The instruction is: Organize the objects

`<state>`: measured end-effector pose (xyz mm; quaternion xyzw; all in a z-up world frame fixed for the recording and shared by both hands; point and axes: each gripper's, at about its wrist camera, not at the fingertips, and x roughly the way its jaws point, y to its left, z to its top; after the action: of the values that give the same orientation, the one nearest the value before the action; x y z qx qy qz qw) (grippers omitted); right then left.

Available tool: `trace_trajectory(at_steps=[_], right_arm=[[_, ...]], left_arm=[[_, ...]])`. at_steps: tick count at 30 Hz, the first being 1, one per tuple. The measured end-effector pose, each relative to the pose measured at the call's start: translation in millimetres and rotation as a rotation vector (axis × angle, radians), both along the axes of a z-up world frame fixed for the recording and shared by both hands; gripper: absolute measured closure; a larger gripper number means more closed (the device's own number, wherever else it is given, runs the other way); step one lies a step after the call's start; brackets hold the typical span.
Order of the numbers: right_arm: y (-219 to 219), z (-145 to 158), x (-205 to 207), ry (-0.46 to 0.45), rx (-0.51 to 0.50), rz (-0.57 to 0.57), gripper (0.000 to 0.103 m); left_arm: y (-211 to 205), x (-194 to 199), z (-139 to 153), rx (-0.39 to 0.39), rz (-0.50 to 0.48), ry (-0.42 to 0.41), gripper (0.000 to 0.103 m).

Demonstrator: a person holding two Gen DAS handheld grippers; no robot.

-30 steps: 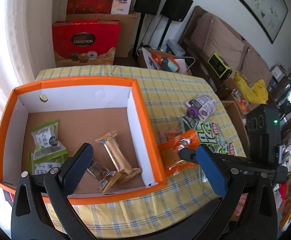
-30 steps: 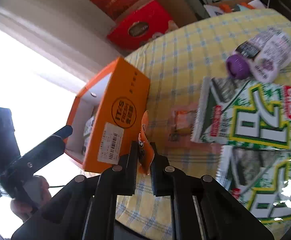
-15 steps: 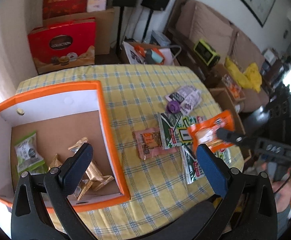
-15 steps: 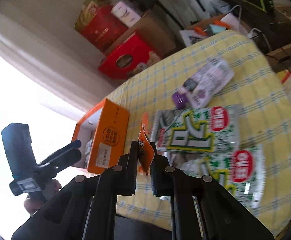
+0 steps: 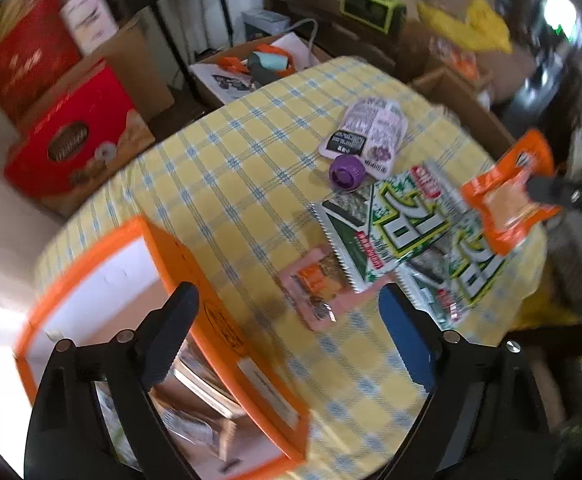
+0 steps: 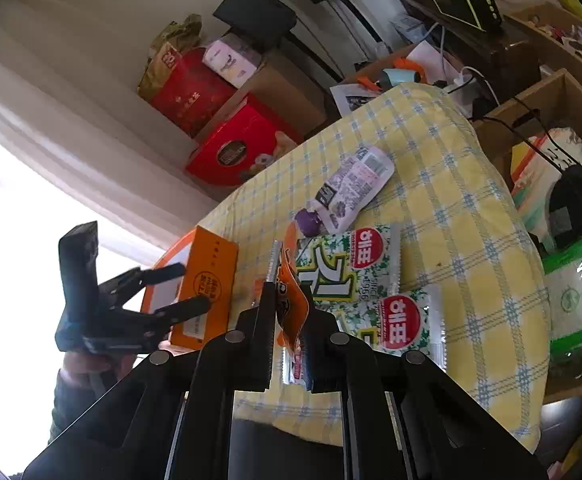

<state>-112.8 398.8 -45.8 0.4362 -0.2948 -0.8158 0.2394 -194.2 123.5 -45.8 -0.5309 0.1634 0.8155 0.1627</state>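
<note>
My right gripper (image 6: 287,312) is shut on an orange snack packet (image 6: 291,292), which hangs above the yellow checked tablecloth (image 6: 451,184). In the left wrist view that packet (image 5: 503,200) is at the right. My left gripper (image 5: 287,316) hovers over the table beside the orange box (image 5: 219,320); its jaws are closing with nothing pressed between them. A pink snack packet (image 5: 315,284) lies just ahead of its fingertips. Two green-and-white seaweed packs (image 5: 395,220) and a purple-capped pouch (image 5: 367,136) lie further on. The box holds several wrapped snacks, blurred.
A red gift box (image 5: 71,148) and brown cartons stand on the floor behind the table. More cardboard boxes and a green bag (image 6: 575,300) crowd the table's right side. A hand holds the left gripper (image 6: 193,285) by the orange box (image 6: 211,280).
The left gripper has swung from over the box interior to the loose packets and its jaws have narrowed. The right gripper has carried the orange packet up and away from the box.
</note>
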Motion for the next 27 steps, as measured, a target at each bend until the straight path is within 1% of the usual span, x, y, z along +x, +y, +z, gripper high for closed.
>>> trace_trajectory(at_steps=[1,2,4,6,8,12,16,18,22,24,27], right_arm=[[1,0,1,0.000,0.000,0.000,0.093],[2,0,1,0.000,0.000,0.000,0.093],[4,0,2,0.002,0.002,0.000,0.093],[6,0,3,0.003,0.001,-0.002,0.093],[9,0,4,0.006,-0.001,-0.006,0.093],[11,-2,5,0.003,-0.005,-0.012,0.093],[12,-2,5,0.003,-0.003,-0.011,0.093],[13,-2,5,0.001,0.000,-0.010,0.093],[15,-3,6,0.001,-0.008,-0.013,0.093],[15,-3,6,0.001,-0.005,-0.011,0.093],[15,-4,5,-0.001,-0.005,-0.007,0.093]], left_arm=[[3,-2,-3,-0.016,-0.023,-0.013,0.023],[6,-3,-5,-0.030,-0.038,-0.018,0.025],[15,-2,-7,-0.095,-0.095,0.001,0.026],[25,0,-7,-0.130,-0.152,0.014,0.026],[33,1,-8,-0.146,-0.205,0.004,0.026],[51,-5,-28,-0.234,-0.282,-0.048,0.026],[61,-9,-48,-0.290,-0.310,-0.100,0.028],[64,-11,-57,-0.331,-0.332,-0.119,0.028],[65,-15,-69,-0.399,-0.359,-0.144,0.028],[66,-17,-72,-0.409,-0.374,-0.158,0.028],[69,-17,-76,-0.404,-0.414,-0.182,0.028]])
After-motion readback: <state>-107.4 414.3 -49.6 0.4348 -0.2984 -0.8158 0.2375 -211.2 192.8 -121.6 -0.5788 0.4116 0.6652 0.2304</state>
